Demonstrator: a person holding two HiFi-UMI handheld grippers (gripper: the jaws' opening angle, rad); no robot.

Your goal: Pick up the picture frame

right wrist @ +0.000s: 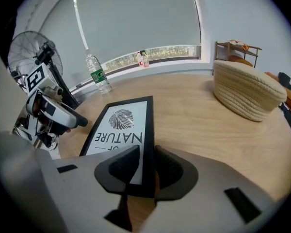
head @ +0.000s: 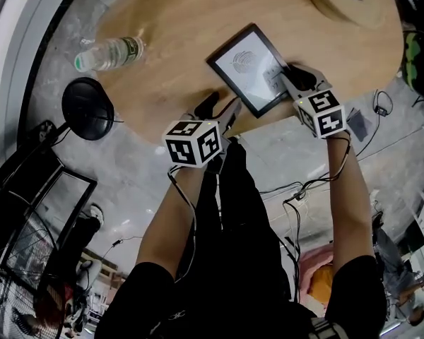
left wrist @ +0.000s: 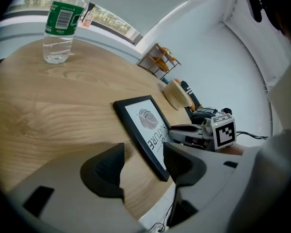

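Picture frame (head: 246, 66) lies flat on the tabletop (head: 184, 34), close to its near edge. In the head view the long axis runs 11 to 5 o'clock, leaf print at the 11 end and lettering at the 5 end. Right gripper (head: 295, 76) jaws are clenched on the frame's black border at the 5 o'clock end. Left gripper (head: 219, 110) jaws are spread, at the frame's near corner without pressing on it.

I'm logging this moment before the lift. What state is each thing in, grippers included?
picture frame: lying face up on the table, one edge clamped.
right gripper: shut on the picture frame's edge.
left gripper: open, jaws apart at the frame's corner.
water bottle: upright.
woven basket: upright on the table.
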